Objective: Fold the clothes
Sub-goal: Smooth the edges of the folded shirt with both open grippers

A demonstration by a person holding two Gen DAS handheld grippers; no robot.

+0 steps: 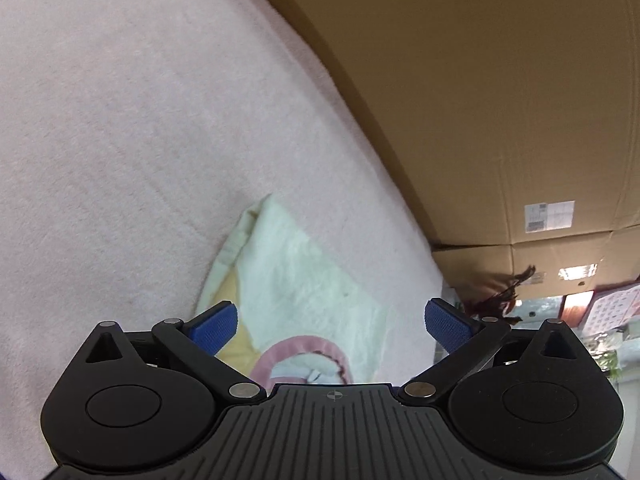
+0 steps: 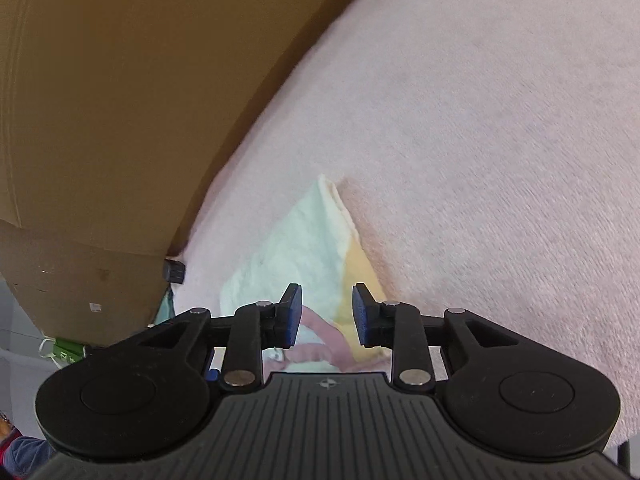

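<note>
Folded garment (image 1: pixel 304 280) ahead of and between wide-spread left gripper (image 1: pixel 330 322); likewise before narrowly parted, empty right gripper (image 2: pixel 326 314).

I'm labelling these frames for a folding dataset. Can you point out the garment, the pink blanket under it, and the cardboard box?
garment (image 1: pixel 304 264): left wrist view, pale green panel.
pink blanket (image 1: pixel 120 140): left wrist view, bare fleece left of the garment.
cardboard box (image 1: pixel 480 100): left wrist view, broad brown side.
</note>
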